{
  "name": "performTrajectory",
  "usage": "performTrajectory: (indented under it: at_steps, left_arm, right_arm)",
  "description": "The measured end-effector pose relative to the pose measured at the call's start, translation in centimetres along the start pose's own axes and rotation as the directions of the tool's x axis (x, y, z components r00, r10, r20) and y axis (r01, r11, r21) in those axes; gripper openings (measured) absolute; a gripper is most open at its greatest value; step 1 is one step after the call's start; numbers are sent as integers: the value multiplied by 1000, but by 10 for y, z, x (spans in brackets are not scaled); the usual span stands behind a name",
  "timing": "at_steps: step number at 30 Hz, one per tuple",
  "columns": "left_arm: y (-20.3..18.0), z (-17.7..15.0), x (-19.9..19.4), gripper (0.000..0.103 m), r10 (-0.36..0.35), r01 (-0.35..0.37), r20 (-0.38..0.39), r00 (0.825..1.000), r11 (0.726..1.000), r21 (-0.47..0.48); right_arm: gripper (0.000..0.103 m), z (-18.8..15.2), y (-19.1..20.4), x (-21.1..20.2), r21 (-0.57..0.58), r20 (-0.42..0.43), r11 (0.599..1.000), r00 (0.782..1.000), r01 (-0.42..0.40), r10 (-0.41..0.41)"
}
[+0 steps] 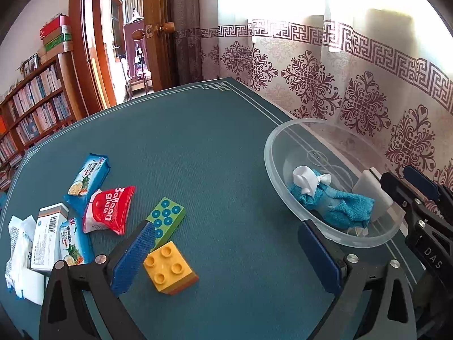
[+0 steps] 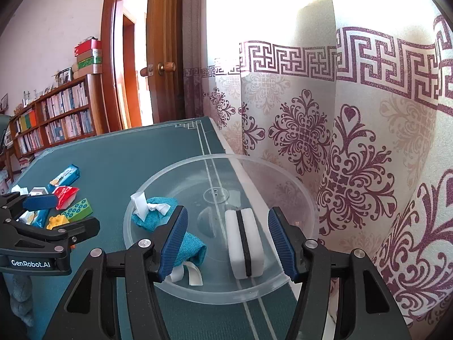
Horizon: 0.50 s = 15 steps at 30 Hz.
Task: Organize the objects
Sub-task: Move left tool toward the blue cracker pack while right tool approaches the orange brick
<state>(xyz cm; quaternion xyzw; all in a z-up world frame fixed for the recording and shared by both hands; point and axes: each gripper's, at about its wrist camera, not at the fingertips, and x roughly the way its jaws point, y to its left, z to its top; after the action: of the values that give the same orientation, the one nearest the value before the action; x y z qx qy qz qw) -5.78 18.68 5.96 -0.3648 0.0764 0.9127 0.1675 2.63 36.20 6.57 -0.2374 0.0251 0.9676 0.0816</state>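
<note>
My left gripper (image 1: 226, 257) is open low over the teal table mat (image 1: 215, 153), with nothing between its pads. Its left finger (image 1: 133, 257) is right beside a yellow brick (image 1: 170, 266) and a green brick with blue dots (image 1: 167, 218). A clear bowl (image 1: 271, 167) holds a teal cloth with white ribbon (image 1: 331, 201) and a white sponge (image 1: 371, 195). My right gripper (image 2: 228, 242) is open inside the bowl (image 2: 300, 192). The white sponge with a black layer (image 2: 246, 243) lies between its fingers, with gaps on both sides. The teal cloth (image 2: 153, 218) lies by its left finger.
A red Balloon glue packet (image 1: 109, 209), blue snack packets (image 1: 87, 175), a white barcode box (image 1: 49, 235) and a white tissue pack (image 1: 19, 249) lie at the mat's left. A patterned curtain (image 2: 354, 155) hangs close behind the bowl. A bookshelf and an open door stand beyond the table.
</note>
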Motion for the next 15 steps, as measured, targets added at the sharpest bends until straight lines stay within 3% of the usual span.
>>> performTrajectory:
  at_steps: [15]
  left_arm:
    - [81, -25, -20, 102, 119, -119, -14, 993, 981, -155]
  right_arm:
    - [62, -9, 44, -21, -102, 24, 993, 997, -64, 67]
